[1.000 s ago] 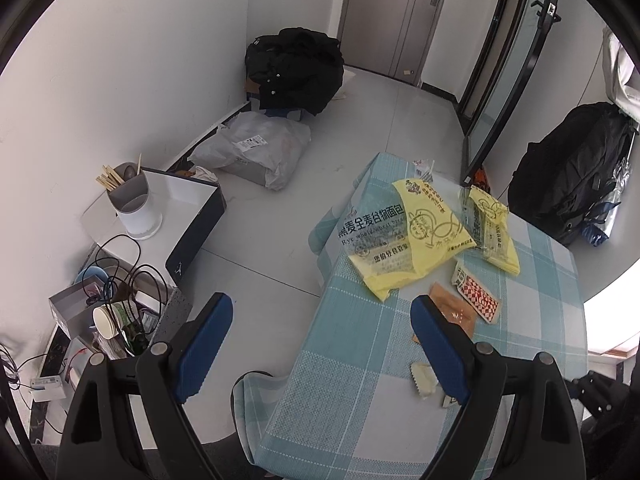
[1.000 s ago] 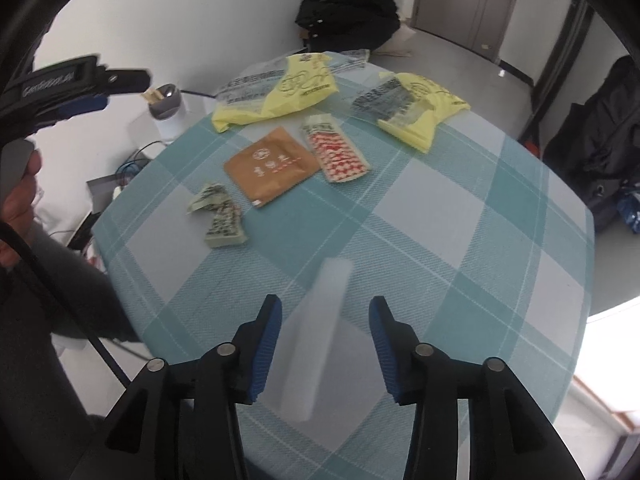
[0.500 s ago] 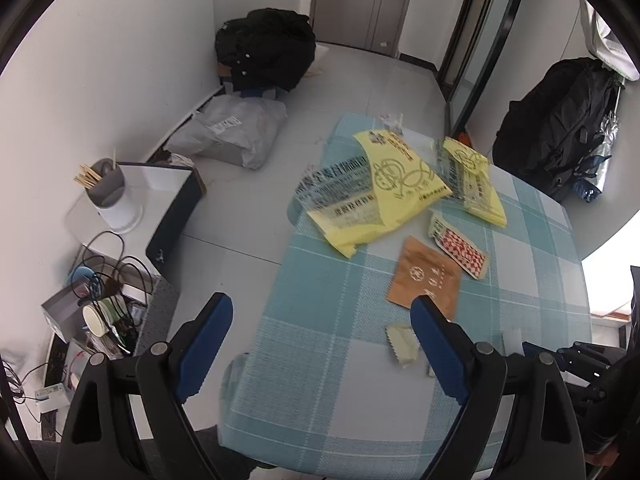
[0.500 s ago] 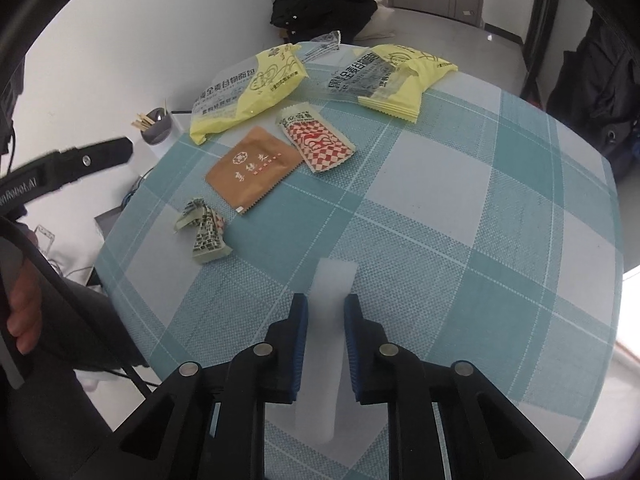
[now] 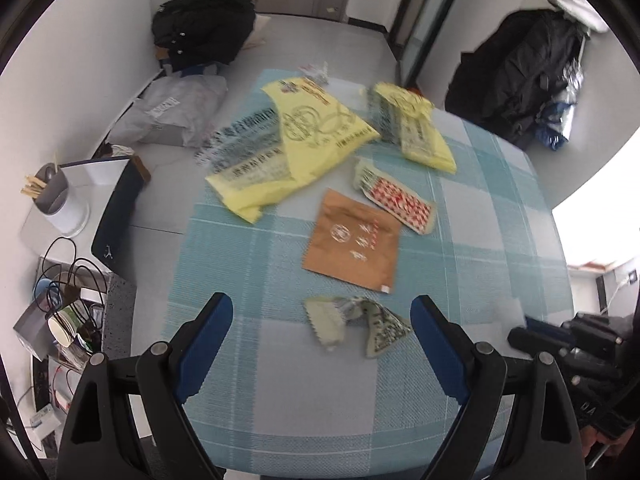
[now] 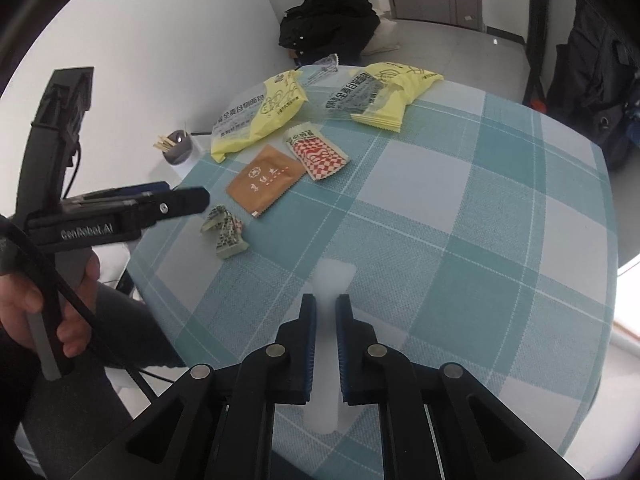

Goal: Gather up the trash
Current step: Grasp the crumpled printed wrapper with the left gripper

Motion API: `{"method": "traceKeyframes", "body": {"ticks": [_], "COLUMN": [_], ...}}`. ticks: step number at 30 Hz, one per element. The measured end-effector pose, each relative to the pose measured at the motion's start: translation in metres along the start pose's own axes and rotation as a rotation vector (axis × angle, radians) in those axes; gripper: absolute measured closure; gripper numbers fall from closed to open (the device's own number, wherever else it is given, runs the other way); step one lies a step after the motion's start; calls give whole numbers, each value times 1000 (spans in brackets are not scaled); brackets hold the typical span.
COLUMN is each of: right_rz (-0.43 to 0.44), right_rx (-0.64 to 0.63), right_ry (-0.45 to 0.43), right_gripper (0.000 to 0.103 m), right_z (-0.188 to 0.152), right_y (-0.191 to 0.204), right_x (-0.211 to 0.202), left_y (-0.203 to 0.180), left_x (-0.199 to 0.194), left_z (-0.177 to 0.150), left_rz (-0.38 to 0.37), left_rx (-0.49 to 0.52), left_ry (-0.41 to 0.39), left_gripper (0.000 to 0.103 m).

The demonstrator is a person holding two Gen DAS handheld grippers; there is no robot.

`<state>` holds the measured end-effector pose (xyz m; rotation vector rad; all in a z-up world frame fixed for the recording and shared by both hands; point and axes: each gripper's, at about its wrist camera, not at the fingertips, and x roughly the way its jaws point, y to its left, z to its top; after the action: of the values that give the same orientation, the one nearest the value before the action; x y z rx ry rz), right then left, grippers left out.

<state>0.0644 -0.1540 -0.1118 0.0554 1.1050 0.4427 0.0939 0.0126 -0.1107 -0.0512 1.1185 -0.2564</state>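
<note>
My right gripper (image 6: 327, 308) is shut on a white translucent plastic strip (image 6: 334, 276) and holds it over the checked table (image 6: 460, 220). My left gripper (image 5: 320, 312) is open above the table's near edge, with a crumpled green wrapper (image 5: 356, 320) between its fingers and just ahead. A brown sachet (image 5: 354, 244), a red-and-white checked wrapper (image 5: 396, 200) and two yellow bags (image 5: 292, 140) (image 5: 416, 128) lie further back. They also show in the right wrist view: the crumpled wrapper (image 6: 226, 232), the brown sachet (image 6: 266, 180), the checked wrapper (image 6: 318, 154).
A small clear wrapper (image 5: 316, 72) lies at the table's far edge. Left of the table stand a white side table with a grey cup of sticks (image 5: 54, 196) and a cluttered shelf with cables (image 5: 68, 300). Black bags (image 5: 204, 24) (image 5: 520, 76) sit on the floor.
My right gripper closed on the white strip and lifted it slightly. My left gripper swung right from the floor side to over the table, close to the crumpled wrapper.
</note>
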Motion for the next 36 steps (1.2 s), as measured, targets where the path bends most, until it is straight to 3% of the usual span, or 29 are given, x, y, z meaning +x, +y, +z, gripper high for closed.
{"method": "traceKeyframes", "body": {"ticks": [6,11,17,19,21,23,25,31,36], "right_rz": [-7,-15,-19,-21,-22,-19,-19,-22,-29], "right_rx": [50,79,89,84,81,88,93,100,94], "right_ry": [-41,-65,-81,-84,-87,-90,-93,-86,-88], "right_gripper": [94,94,94,94,94,94,94,94,94], "right_z": [-7,-13,-13,-13,-13,-14,-15,-16,-16], "right_y": [-20,-31,-35,-33,-33,-34,-35,-34,-30], "right_x": [-18,-29,-32,-33,-34,-35,-35,-34,-35], "left_y": [-17,-19,-31,-32,-33,-34,-35,-28,-23], "left_x": [15,23,21,23,23,21,20,20,18], "left_z": [-3,-3,-6,-7,-6,-6,-5,-4,-5], "left_rz": [45,56,129,123,111,109,87,62,23], "left_rx": [87,90,163,173,173,188,189,146,109], "left_ry": [33,70,24,30,32,31,39,41,52], "left_gripper": [14,15,17,39,41,52,81,97,98]}}
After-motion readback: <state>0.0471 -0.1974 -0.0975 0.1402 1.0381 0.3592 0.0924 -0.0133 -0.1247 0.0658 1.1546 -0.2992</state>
